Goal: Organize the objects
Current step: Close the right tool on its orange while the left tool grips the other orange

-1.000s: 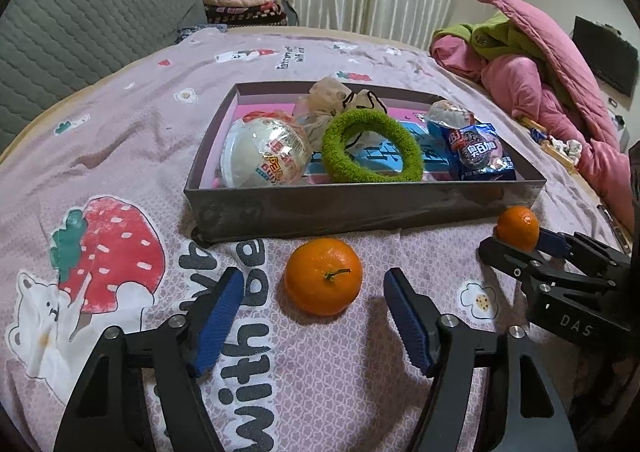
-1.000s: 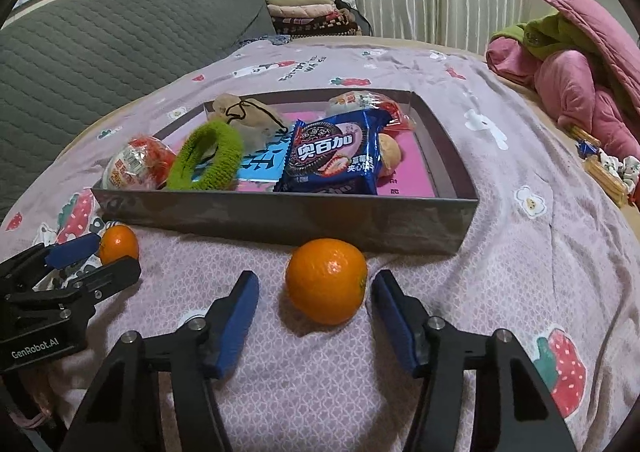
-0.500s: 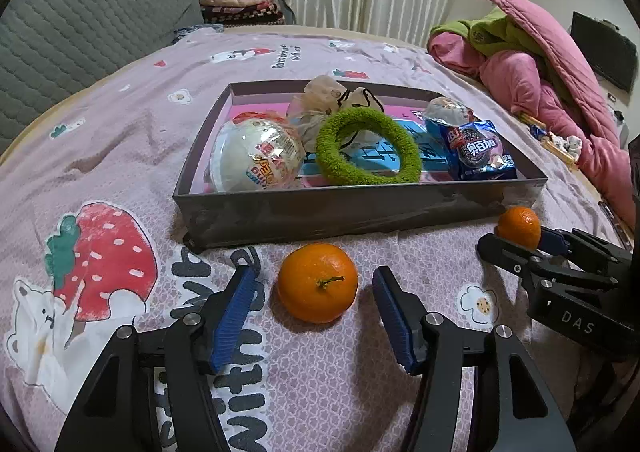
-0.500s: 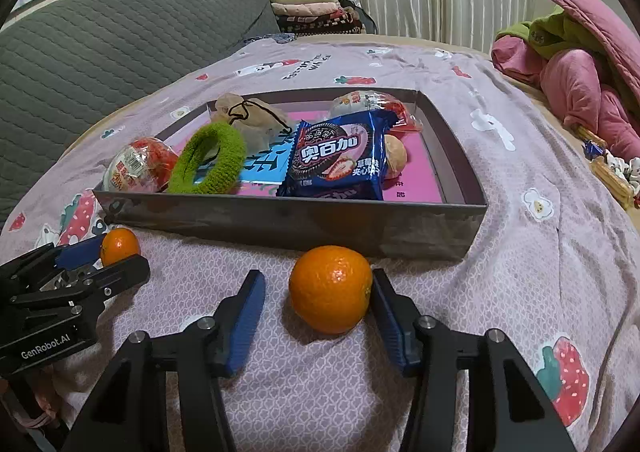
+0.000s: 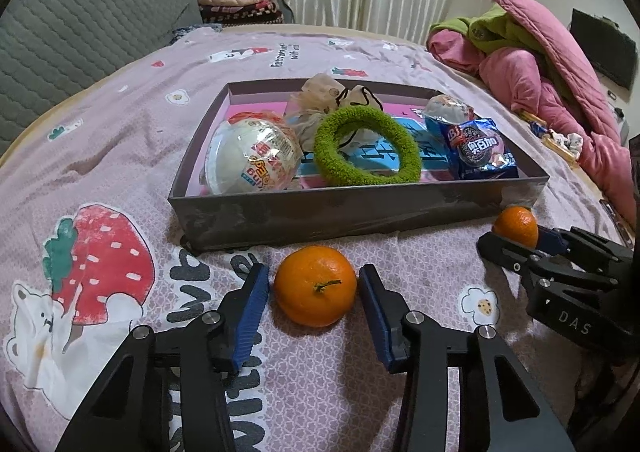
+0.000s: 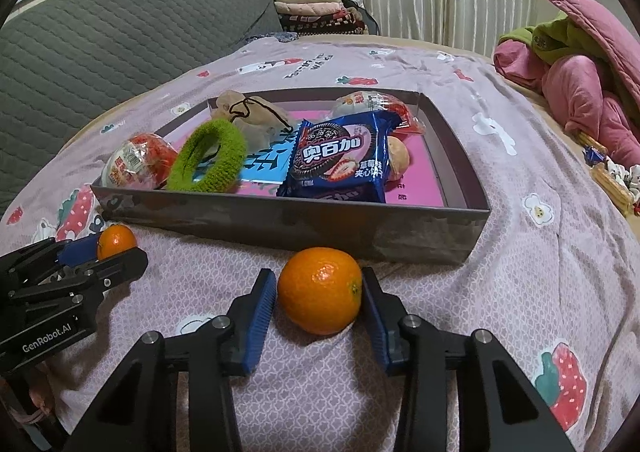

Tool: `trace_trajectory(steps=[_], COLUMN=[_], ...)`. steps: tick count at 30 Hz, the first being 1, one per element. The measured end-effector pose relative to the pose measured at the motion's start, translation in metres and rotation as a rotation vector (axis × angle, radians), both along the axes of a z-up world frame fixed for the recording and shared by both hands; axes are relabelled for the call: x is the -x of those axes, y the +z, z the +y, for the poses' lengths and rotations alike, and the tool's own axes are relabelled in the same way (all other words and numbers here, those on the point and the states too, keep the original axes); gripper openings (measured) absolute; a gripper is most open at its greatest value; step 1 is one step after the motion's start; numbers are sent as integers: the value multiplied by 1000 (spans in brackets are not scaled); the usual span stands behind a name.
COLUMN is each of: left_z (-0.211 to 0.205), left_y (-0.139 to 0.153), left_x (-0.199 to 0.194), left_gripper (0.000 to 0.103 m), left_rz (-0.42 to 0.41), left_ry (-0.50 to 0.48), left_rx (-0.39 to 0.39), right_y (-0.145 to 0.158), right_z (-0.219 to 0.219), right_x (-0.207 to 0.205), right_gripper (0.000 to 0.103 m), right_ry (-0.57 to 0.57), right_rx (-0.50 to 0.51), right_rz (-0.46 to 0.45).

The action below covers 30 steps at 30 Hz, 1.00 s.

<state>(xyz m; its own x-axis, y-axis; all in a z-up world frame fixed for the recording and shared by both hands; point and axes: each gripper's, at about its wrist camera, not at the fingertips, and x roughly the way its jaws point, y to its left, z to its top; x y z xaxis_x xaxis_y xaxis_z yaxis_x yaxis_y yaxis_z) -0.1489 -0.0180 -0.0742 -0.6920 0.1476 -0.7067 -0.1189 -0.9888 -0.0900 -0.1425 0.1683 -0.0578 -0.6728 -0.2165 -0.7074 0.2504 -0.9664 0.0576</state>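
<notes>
Two oranges lie on the pink printed bedspread in front of a grey box (image 5: 340, 213). My left gripper (image 5: 314, 286) straddles the left orange (image 5: 315, 286); its jaws are closing, and narrow gaps show on both sides. My right gripper (image 6: 319, 290) straddles the right orange (image 6: 320, 290), jaws closing. There the right pad (image 6: 370, 312) touches the peel and the left pad (image 6: 260, 316) is a hair away. Each gripper also shows in the other's view: the right gripper (image 5: 520, 242) around its orange (image 5: 516, 223), the left gripper (image 6: 106, 254) around its orange (image 6: 116, 242).
The box holds a green fuzzy ring (image 5: 366, 149), a wrapped white and red egg toy (image 5: 252, 159), a blue biscuit packet (image 6: 340, 159) and a drawstring pouch (image 5: 332, 95). A grey headboard (image 6: 120, 35) stands on the left. Pink and green bedding (image 5: 532, 51) is piled at the right.
Both grippers' jaws have narrowed around their oranges. The right orange has shifted slightly against the right pad. Neither hand has moved.
</notes>
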Motion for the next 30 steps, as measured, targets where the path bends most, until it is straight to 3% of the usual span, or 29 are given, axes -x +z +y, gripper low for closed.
trace_trajectory(steps=[5, 21, 30], left_z=[1, -1, -1], left_y=[1, 10, 18], left_x=[1, -9, -20], left_gripper=[39, 38, 38], left_rz=[1, 36, 53], left_ry=[0, -8, -22], left_rx=[6, 1, -12], right_y=[0, 3, 7], right_z=[-1, -3, -6], right_x=[0, -9, -19], right_gripper=[42, 37, 37], right_ry=[6, 7, 43], right_rx=[-6, -32, 4], right_rz=[-3, 44, 59])
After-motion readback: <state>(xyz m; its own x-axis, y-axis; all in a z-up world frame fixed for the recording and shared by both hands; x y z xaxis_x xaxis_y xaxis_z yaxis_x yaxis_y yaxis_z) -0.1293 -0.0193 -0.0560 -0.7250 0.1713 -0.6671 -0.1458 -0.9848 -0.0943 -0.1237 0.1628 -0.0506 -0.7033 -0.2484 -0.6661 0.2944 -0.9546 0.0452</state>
